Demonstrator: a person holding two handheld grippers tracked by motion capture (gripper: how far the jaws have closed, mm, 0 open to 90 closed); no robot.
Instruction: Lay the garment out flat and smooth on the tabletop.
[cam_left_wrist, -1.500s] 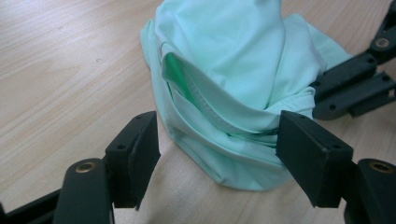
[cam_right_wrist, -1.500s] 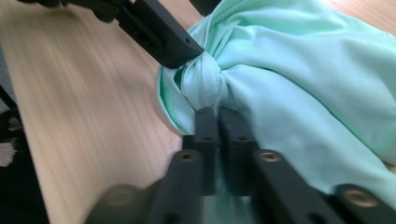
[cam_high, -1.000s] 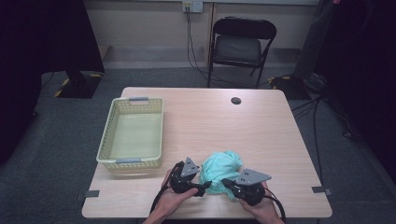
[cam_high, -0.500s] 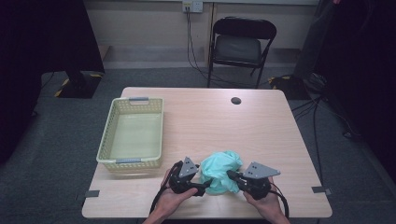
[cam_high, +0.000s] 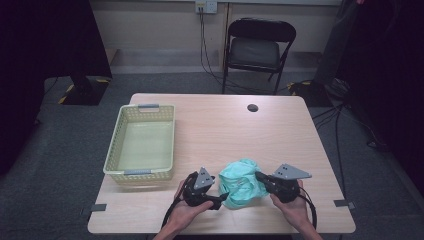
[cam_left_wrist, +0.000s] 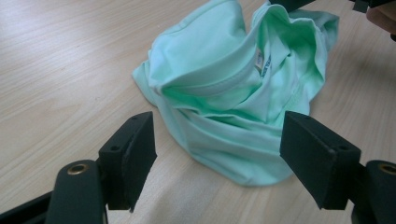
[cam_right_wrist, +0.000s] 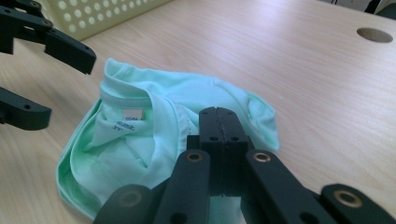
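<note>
My left gripper (cam_left_wrist: 219, 154) has its jaws spread wide, and the near edge of the mint-green T-shirt (cam_left_wrist: 233, 93) lies between them; the pads do not press on the cloth. My right gripper (cam_right_wrist: 218, 122) has its jaws pressed together. They lie over the right side of the crumpled shirt, but I cannot tell if a fold of cloth is caught between them.

The T-shirt sits bunched in a heap near the near edge of the wooden table (cam_high: 280, 135), with its white neck label turned up in the middle. From above, the left gripper (cam_high: 223, 197) is at the left of the heap and the right gripper (cam_high: 259, 177) at its right. A pale yellow plastic basket (cam_high: 142, 175) stands to the left, apart from the shirt. A folding chair (cam_high: 257, 47) stands beyond the far edge.
</note>
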